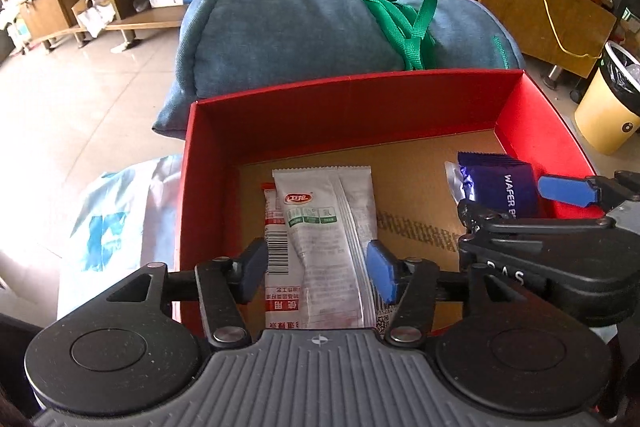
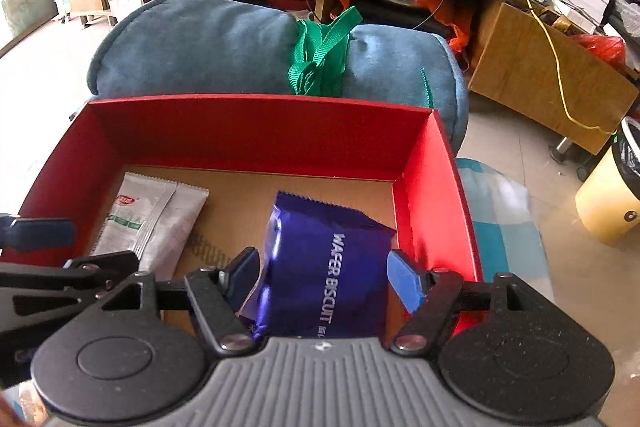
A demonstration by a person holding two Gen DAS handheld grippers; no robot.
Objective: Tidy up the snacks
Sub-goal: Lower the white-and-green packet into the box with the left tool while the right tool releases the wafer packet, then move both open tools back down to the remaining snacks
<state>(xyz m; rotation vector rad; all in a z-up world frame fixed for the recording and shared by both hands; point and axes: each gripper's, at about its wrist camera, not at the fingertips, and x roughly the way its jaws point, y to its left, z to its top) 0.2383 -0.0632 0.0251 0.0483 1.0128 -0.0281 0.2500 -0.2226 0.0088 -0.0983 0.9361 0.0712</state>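
In your left wrist view, your left gripper [image 1: 318, 269] reaches down into the red cardboard box with a brown floor [image 1: 344, 95]. Its jaws stand partly open around two packets lying on the box floor: a grey-white snack sachet with a red logo and green labels [image 1: 324, 227], and beneath it a white packet with red print and a barcode [image 1: 277, 247]. The blue pad on the right sits at the sachet's edge, the dark pad on the left beside the barcode; neither visibly presses, so the packets lie loose between the fingers. Toward the right wall of the box you can see a purple foil wafer biscuit pack [image 1: 508, 189], with your right gripper [image 1: 516, 201] straddling it. Behind the box lies a rolled blue-grey fabric cushion [image 1: 280, 35] with a green webbing strap [image 1: 412, 23] around it, and a yellow waste bin [image 1: 604, 107] stands on the tiled floor at the right.

In your right wrist view, the right gripper [image 2: 324, 277] also stands partly open, the purple wafer pack [image 2: 328, 267] resting on the box floor between its fingers, near the right wall of the box [image 2: 436, 195]. A gap shows between the blue pad and the pack, so nothing is gripped. The grey-white sachet [image 2: 156, 219] lies to the left, just beyond the left gripper's fingers at the frame edge. The blue-grey cushion [image 2: 200, 43] sits touching the far wall.
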